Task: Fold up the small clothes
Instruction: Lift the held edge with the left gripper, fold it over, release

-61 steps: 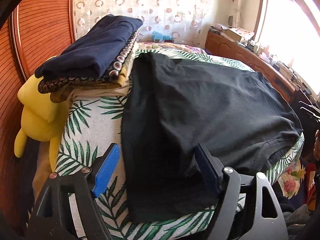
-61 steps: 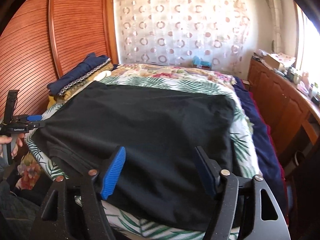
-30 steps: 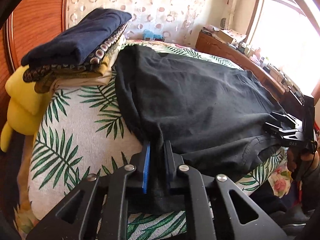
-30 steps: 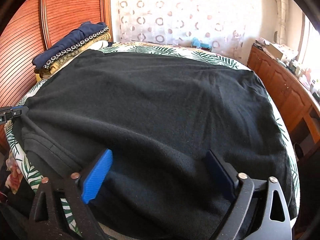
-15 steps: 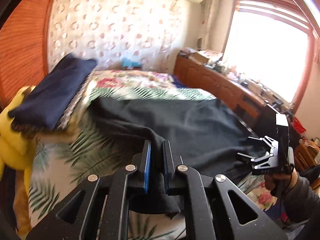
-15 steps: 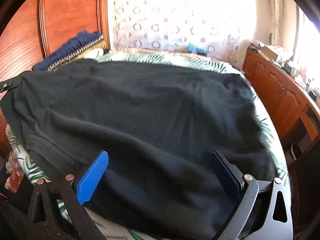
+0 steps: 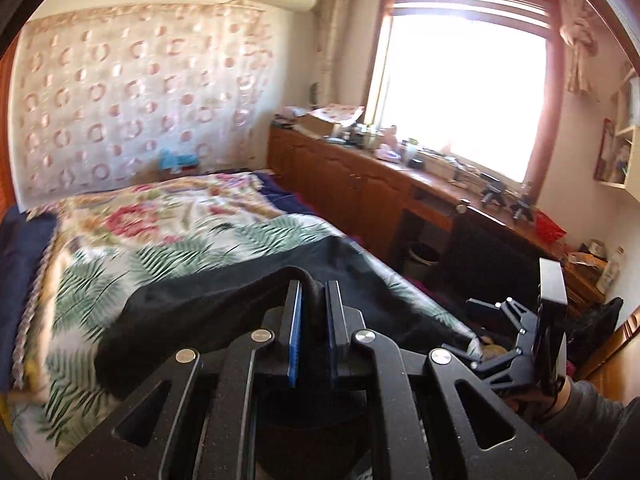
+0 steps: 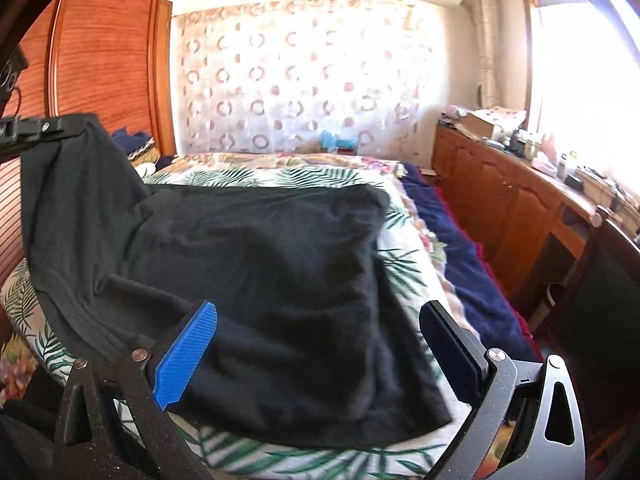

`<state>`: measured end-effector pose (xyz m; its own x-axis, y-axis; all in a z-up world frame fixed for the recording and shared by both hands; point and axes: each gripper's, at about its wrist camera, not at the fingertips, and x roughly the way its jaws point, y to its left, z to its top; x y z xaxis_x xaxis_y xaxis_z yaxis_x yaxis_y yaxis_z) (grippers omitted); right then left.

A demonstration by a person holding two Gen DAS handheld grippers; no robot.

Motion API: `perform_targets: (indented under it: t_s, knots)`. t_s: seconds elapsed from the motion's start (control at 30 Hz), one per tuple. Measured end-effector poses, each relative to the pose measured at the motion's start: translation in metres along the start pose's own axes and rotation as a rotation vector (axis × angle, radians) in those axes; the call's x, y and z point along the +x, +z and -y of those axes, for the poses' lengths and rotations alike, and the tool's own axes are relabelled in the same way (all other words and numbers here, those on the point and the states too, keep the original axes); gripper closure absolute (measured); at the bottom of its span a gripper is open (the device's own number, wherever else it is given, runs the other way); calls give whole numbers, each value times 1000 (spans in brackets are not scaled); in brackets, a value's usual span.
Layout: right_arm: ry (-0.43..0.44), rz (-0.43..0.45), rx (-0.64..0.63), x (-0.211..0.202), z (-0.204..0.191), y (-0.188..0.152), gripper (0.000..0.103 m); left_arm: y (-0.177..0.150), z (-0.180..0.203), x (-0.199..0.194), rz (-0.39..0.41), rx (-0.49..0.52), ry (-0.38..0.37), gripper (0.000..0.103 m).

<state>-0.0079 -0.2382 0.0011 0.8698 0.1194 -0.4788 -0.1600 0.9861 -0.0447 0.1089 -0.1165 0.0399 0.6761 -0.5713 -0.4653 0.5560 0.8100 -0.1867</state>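
Left gripper (image 7: pixel 312 304) jaws clamped on black shirt (image 8: pixel 256 264) edge, now lifted off bed (image 8: pixel 304 460); shirt trails ahead of jaws. Right gripper (image 8: pixel 320 344) jaws wide, empty, over shirt. First fold starting.

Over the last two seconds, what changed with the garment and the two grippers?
The left gripper shut on the black garment at its near left edge and lifted that side up off the bed, pulling it toward the right. The right gripper stayed open over the cloth without gripping. The rest of the garment still lies on the leaf-print cover.
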Motion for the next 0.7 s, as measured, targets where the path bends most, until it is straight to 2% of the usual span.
perform_targets:
  t_s: [0.13,0.23,0.4,0.53,0.7]
  knots:
    - [5,0,24,-16,14,-4,7,19,22,15,-10,21,-58,92]
    - [40,-25,50,-24,23,-7,12,28,40,26,-15,58,-83,92]
    - [-2,-25,28,-37,30,-11,18,34,68,42,-44,72,-150,92]
    - [-14,-21,57,-42,40,-7,19,33,92,55,-79,110,-172,92]
    - [-28,-23,66,-50,43,-10,19,19,100,73,-163,107,-177,91]
